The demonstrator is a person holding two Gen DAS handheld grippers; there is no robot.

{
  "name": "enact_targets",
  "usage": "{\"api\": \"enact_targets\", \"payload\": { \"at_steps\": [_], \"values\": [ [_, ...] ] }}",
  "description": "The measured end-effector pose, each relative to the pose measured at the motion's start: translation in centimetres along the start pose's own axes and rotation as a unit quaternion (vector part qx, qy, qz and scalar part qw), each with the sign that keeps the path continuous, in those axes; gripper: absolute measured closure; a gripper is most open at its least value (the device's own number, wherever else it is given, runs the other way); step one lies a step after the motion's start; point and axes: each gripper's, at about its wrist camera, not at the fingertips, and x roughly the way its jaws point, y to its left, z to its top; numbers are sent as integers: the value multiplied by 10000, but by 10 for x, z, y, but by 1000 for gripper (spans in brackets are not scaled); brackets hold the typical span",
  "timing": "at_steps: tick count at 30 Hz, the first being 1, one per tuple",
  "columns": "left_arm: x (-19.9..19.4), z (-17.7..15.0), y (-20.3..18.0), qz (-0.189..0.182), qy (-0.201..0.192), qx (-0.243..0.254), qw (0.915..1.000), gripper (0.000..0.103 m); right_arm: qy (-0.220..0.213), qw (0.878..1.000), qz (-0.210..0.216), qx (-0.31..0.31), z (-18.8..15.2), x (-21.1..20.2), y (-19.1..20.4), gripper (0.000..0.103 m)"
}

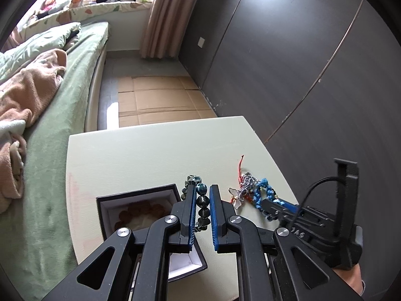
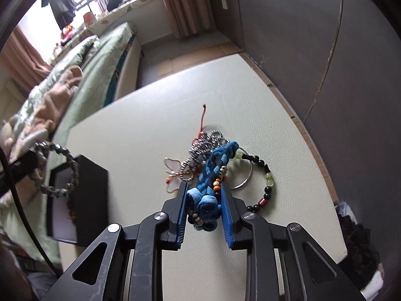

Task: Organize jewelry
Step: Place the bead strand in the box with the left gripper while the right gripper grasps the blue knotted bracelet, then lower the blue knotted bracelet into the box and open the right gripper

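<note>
- The left gripper (image 1: 202, 195) tilts down at the bottom middle of its view. Its jaws are almost shut on a dark green bead bracelet (image 1: 202, 207), which hangs over the open black box (image 1: 136, 193).
- The right gripper (image 2: 204, 194) also tilts down, low in its view. Its jaws are narrow and squeeze a blue braided fabric bracelet (image 2: 209, 175).
- That bracelet lies in the jewelry pile (image 2: 200, 155) on the white table (image 2: 140, 115).
</note>
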Motion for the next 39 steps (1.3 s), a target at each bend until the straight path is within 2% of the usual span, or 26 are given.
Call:
{"api": "enact_targets", "payload": {
  "at_steps": [5, 14, 20, 21, 22, 24, 25, 26, 28, 39],
  "values": [
    [-12, -3, 8, 76, -88, -64, 9999, 92, -221, 9986, 444, 203, -1, -18, -5, 78],
    [-31, -12, 32, 294, -141, -286, 9991, 92, -500, 9890, 1354, 337, -8, -41, 4, 78],
    [-37, -20, 37, 163, -141, -369, 9991, 90, -664, 9827, 1692, 346, -18, -54, 20, 78],
    [-35, -20, 40, 118, -31, -432, 9990, 89, -678, 9821, 1726, 344, -19, -55, 23, 78],
    [-33, -20, 42, 89, 64, -520, 9986, 81, -683, 9812, 1774, 344, -21, -56, 26, 78],
    [-34, -22, 49, 63, 116, -762, 9970, 58, -681, 9793, 1873, 338, -23, -56, 32, 78],
    [-36, -23, 52, 109, 94, -832, 9964, 40, -690, 9783, 1925, 321, -24, -57, 35, 78],
    [-40, -24, 53, 160, 20, -886, 9959, 34, -701, 9774, 1973, 286, -25, -58, 40, 78],
    [-49, -25, 57, 206, -112, -960, 9951, 34, -706, 9756, 2065, 231, -27, -59, 50, 78],
    [-71, -36, 70, 395, -227, -1061, 9933, 34, -477, 9670, 2504, -35, -26, -48, 95, 77]
  ]
}}
